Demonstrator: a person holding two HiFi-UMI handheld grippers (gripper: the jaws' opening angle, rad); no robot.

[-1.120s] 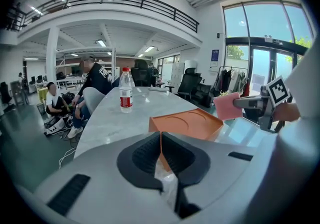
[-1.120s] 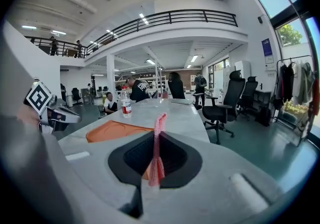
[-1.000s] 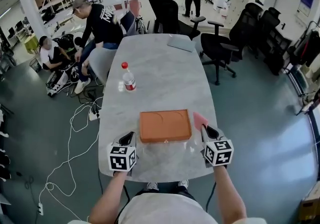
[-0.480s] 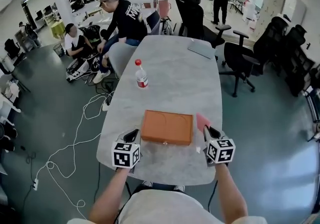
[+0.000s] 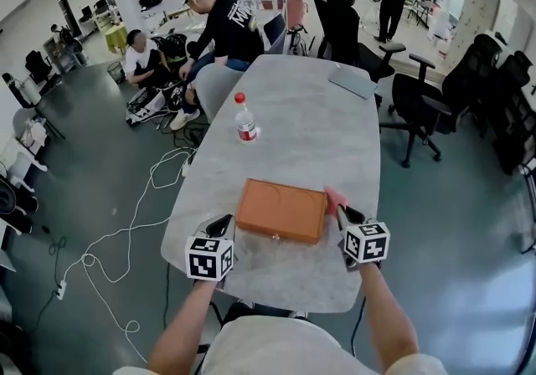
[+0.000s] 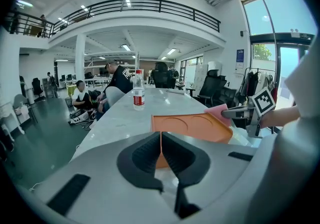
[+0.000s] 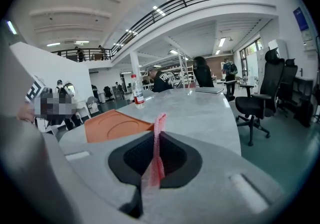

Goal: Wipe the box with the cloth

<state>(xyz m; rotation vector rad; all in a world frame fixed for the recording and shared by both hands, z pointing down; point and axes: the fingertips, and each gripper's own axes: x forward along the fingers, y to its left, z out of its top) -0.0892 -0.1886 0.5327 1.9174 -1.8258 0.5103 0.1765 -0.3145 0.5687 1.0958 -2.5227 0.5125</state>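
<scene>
Box (image 5: 280, 211) position?
> Flat on table (image 5: 311, 135), near end, between the two grippers. Bottle (image 5: 244, 120) farther up, left of centre.

Tongs?
> Left gripper (image 5: 219, 225): jaws closed together, nothing in them, just off box's near-left corner. Right gripper (image 5: 345, 216): clamped on pink cloth (image 5: 335, 197). Cloth is just beside box's right edge; can't tell if it touches.
</scene>
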